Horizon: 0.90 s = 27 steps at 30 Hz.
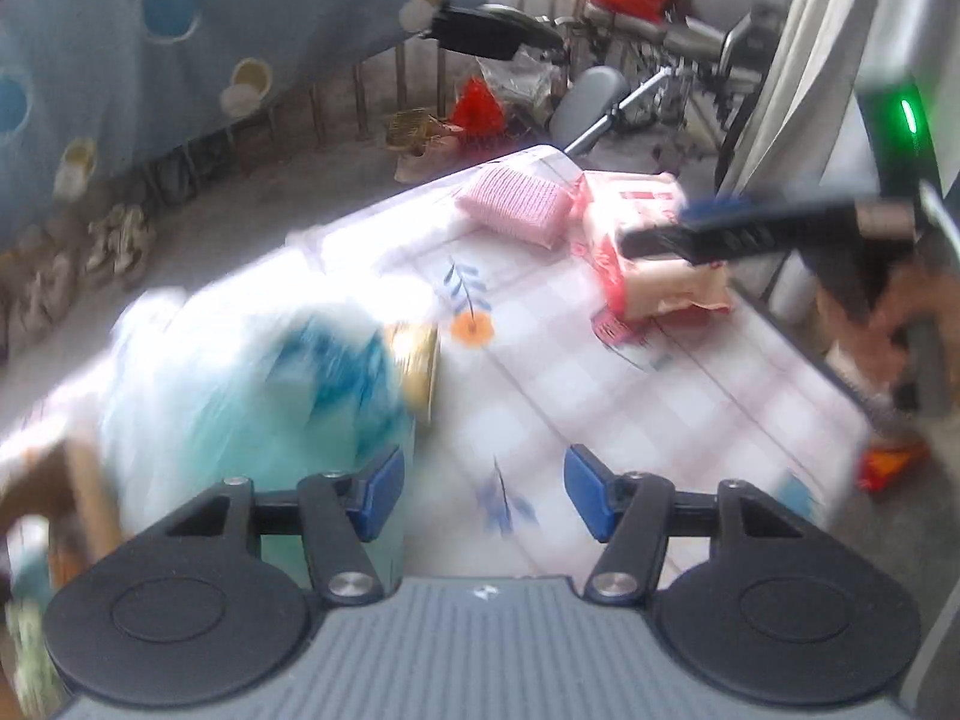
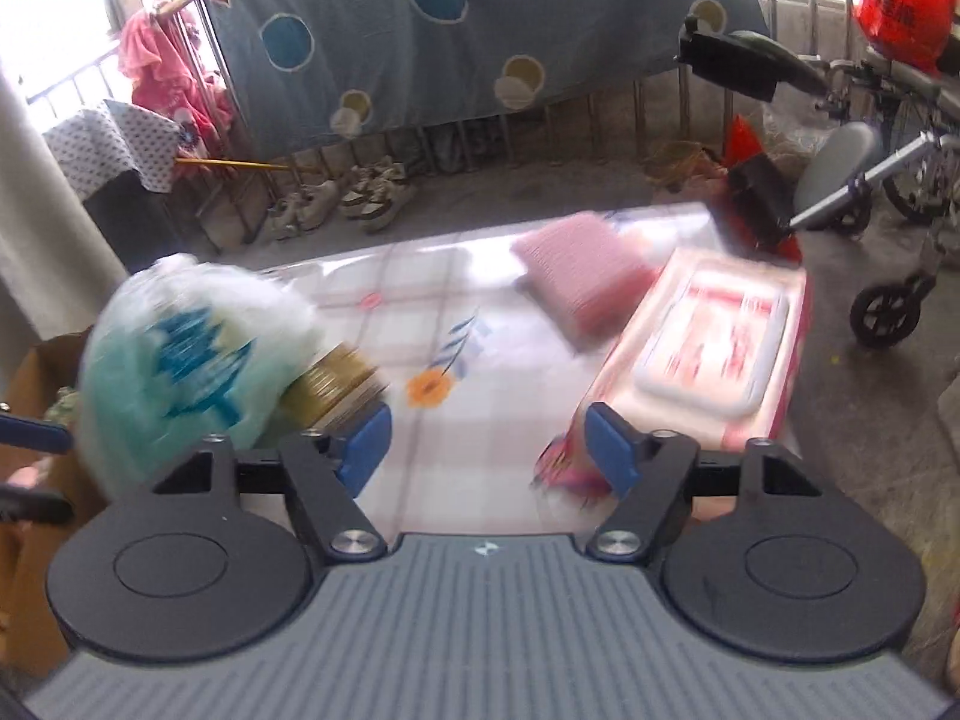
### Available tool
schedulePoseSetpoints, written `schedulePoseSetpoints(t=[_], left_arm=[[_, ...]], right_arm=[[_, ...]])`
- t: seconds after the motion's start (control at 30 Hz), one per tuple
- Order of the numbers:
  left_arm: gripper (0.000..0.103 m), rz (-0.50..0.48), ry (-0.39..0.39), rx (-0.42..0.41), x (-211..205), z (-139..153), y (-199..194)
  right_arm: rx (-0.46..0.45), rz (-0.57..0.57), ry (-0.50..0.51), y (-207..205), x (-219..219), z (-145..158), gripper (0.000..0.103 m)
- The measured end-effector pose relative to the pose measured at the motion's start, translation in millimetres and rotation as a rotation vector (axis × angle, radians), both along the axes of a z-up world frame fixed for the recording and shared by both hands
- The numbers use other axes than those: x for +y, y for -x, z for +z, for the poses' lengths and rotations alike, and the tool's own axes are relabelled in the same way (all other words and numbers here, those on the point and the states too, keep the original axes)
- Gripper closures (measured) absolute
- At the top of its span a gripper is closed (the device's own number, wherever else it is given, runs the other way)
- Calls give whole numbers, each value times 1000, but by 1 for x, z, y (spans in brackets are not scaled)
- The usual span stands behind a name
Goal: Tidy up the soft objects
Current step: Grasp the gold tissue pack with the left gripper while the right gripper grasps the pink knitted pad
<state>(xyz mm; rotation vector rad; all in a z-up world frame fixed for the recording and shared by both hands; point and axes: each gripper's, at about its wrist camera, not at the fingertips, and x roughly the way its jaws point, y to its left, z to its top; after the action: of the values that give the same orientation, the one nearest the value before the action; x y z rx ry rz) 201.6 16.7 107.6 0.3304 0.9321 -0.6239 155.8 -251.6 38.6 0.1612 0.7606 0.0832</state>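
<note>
Wipes pack (image 2: 708,348) lying flat on the right part of the checked table (image 2: 480,324), label up, running lengthwise away from the near edge toward the far right corner. Sitting just beside a pink knitted pad (image 2: 576,282) at its far left side, looking to touch it, though blur is making that hard to confirm. Pointing its crumpled near end at the right gripper (image 2: 480,444), just off the right-hand pad and not between the jaws. Standing open, that gripper, holding nothing, framing only bare cloth. Needing, by this reading, a small shift to the right to straddle the pack across its short width. Hovering open and empty over the near middle of the table, the left gripper (image 1: 483,492), well apart from the pack and closer to a teal and white bag (image 1: 252,384) leaning against a gold tin (image 1: 420,372) at the left. Making the right hand the nearer one for the pack, the left for the bag.
</note>
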Motion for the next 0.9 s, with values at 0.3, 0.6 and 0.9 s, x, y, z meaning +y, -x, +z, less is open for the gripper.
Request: schedulePoseSetpoints(t=[0.3, 0.6, 0.9], left_arm=[[42, -38, 36, 76, -17, -44, -14], [37, -111, -61, 20, -42, -54, -55], [37, -45, -270, 41, -66, -111, -108]], right_arm=[[172, 91, 298, -179, -6, -51, 14], [242, 66, 340, -238, 1, -99, 27], [271, 113, 107, -212, -4, -91, 27]])
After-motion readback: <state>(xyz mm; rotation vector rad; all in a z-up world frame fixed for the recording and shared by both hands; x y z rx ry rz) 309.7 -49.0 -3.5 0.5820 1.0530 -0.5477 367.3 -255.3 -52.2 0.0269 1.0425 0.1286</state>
